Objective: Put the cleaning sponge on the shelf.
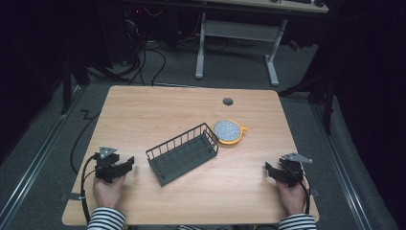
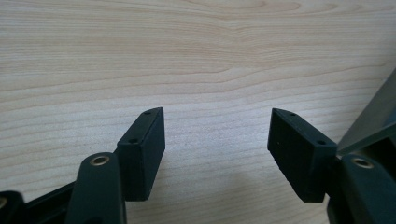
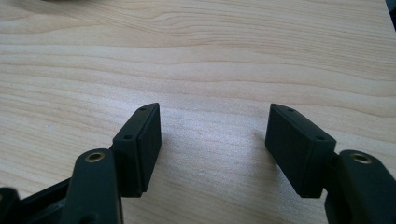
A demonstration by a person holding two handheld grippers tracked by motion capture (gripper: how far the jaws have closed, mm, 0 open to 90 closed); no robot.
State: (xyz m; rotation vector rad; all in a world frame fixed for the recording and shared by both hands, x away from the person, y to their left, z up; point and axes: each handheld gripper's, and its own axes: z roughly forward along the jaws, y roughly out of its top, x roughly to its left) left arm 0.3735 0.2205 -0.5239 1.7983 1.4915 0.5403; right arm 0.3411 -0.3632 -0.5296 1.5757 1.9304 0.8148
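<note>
- So, the wire basket [image 1: 183, 154] sits mid-table [image 1: 143, 110], between both grippers and well apart from each.
- Left gripper [image 1: 125, 165]: jaws wide, nothing in them.
- Right gripper [image 1: 269, 170]: same, wide and empty.
- Yellow-rimmed scrubber [image 1: 228, 131] just beside the basket's far corner.

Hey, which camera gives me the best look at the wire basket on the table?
The high view: the wire basket sits whole at the table's middle, lying at an angle, beside a yellow-rimmed round scrubber. In the left gripper view a dark edge at the right border may be its corner; I cannot tell. The right gripper view looks at bare wood.
</note>
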